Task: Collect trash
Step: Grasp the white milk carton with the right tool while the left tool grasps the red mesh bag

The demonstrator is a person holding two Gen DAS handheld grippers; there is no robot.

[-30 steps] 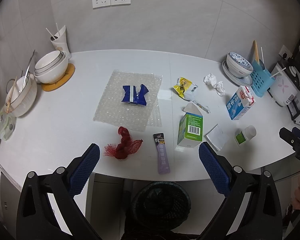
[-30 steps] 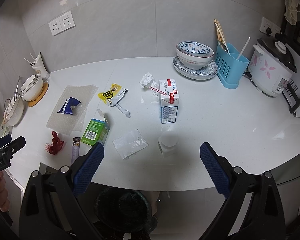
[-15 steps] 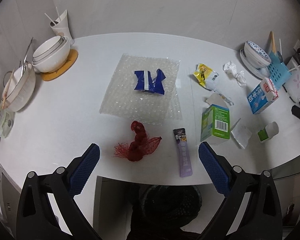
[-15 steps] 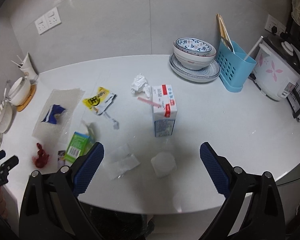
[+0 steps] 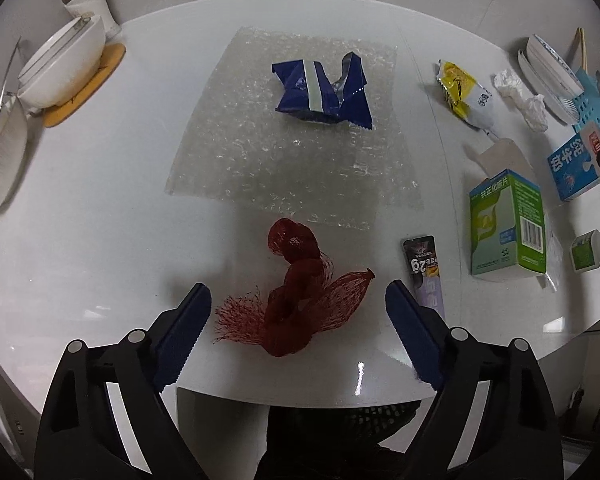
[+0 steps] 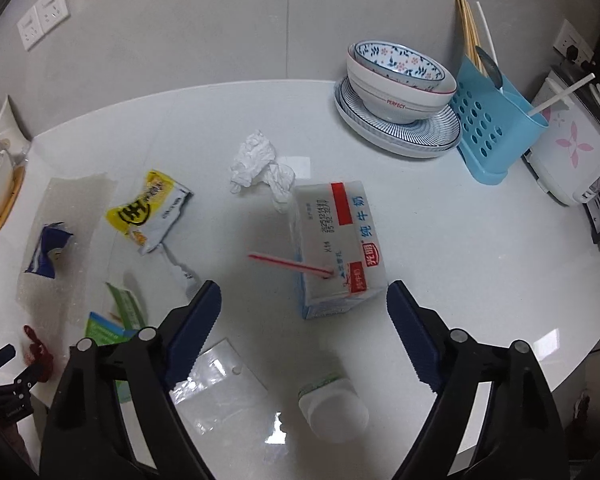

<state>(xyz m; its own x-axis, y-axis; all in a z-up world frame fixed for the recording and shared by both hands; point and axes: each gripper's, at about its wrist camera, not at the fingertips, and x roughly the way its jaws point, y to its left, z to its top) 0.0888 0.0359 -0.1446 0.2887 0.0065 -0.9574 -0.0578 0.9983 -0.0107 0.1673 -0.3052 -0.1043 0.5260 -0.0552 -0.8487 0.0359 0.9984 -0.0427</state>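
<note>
1. Nearest, the left gripper [image 5: 298, 302] brackets a crumpled red mesh bag [image 5: 296, 304] at the white table [image 5: 100, 240] edge; jaws closing, pads not yet touching, apparently lining up a pinch.
2. The right gripper [image 6: 304, 300] likewise closes around a milk carton [image 6: 336, 248] with straw, still ungrasped.
3. Farther: blue wrapper [image 5: 324, 92] on bubble wrap [image 5: 260, 152], yellow packet [image 6: 148, 208], crumpled tissue [image 6: 260, 160].
</note>
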